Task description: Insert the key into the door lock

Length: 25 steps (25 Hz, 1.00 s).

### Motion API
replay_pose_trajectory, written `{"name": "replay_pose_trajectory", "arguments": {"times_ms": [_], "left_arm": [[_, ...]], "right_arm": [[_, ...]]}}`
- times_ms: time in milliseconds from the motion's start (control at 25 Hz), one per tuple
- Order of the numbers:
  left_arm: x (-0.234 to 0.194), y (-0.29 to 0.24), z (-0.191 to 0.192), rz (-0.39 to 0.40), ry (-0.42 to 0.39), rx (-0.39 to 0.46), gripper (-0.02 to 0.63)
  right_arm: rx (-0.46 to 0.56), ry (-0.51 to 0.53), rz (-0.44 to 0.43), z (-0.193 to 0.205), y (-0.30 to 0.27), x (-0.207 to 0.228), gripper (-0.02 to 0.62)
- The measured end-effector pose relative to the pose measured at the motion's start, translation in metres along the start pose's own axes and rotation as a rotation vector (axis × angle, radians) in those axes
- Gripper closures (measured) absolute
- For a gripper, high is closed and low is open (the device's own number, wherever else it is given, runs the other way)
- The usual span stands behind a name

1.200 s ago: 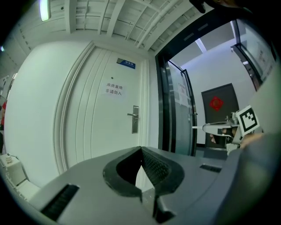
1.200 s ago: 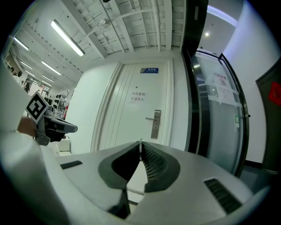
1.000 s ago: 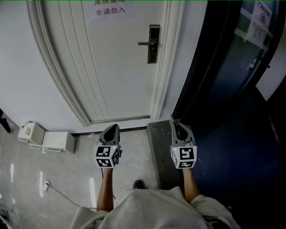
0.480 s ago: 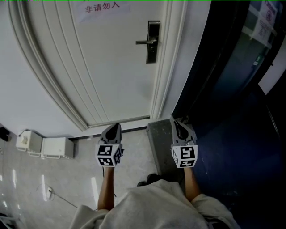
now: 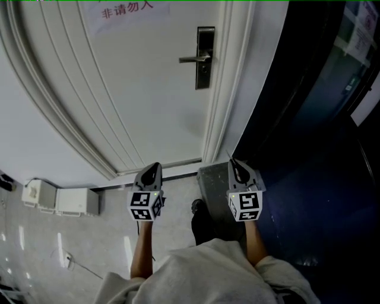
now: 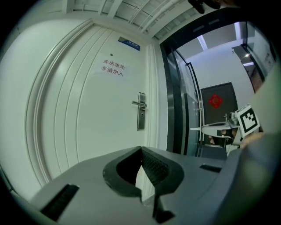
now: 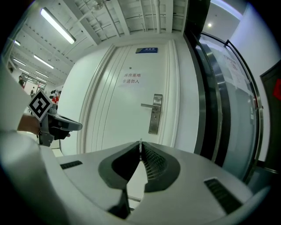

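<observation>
The white door (image 5: 148, 89) stands closed ahead, with a metal lock plate (image 5: 205, 57) and a lever handle (image 5: 193, 59) at its right edge. The plate also shows in the left gripper view (image 6: 141, 117) and the right gripper view (image 7: 154, 119). My right gripper (image 5: 233, 163) is shut on a thin metal key (image 7: 140, 145), whose tip sticks out past the jaw tips. My left gripper (image 5: 153, 169) is shut with nothing in it (image 6: 141, 151). Both point level at the door, low and well short of the lock.
A paper sign (image 5: 127, 9) hangs on the door. Two white boxes (image 5: 59, 200) and a cable lie on the floor at the left. A dark glass wall (image 5: 309, 119) runs along the right. A shoe (image 5: 198, 208) is beside a dark floor slab (image 5: 212, 178).
Both grippers and the person have moved towards the door, which now looms larger. A foot has stepped forward between the arms. Both jaws stay as they were.
</observation>
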<state>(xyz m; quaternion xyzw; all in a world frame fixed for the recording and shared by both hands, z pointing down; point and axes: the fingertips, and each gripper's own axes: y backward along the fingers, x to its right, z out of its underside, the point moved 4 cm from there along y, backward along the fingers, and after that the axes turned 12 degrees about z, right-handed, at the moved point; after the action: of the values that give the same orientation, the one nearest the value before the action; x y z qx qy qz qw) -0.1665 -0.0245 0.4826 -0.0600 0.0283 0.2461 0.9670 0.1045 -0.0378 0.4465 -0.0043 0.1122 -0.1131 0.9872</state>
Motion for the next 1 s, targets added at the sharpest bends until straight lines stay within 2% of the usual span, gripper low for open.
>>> {"name": "replay_pose_trajectory", "arguments": {"times_ms": [240,600,760,1000], "left_arm": [[-0.036,-0.068,-0.016,-0.022,-0.006,0.006,0.589],[-0.100,-0.185,-0.067,-0.061,-0.013,0.020,0.589],[-0.124,-0.235,-0.093,-0.079,-0.049,0.054,0.589],[-0.153,-0.290,-0.098,-0.084,-0.043,0.051,0.589]], "right_arm": [[0.026,-0.009,-0.025,-0.005,-0.084,0.016,0.566],[0.052,-0.011,-0.084,-0.030,-0.232,0.047,0.566],[0.078,-0.014,-0.107,-0.046,-0.292,0.058,0.566],[0.080,-0.017,-0.136,-0.046,-0.352,0.066,0.566]]}}
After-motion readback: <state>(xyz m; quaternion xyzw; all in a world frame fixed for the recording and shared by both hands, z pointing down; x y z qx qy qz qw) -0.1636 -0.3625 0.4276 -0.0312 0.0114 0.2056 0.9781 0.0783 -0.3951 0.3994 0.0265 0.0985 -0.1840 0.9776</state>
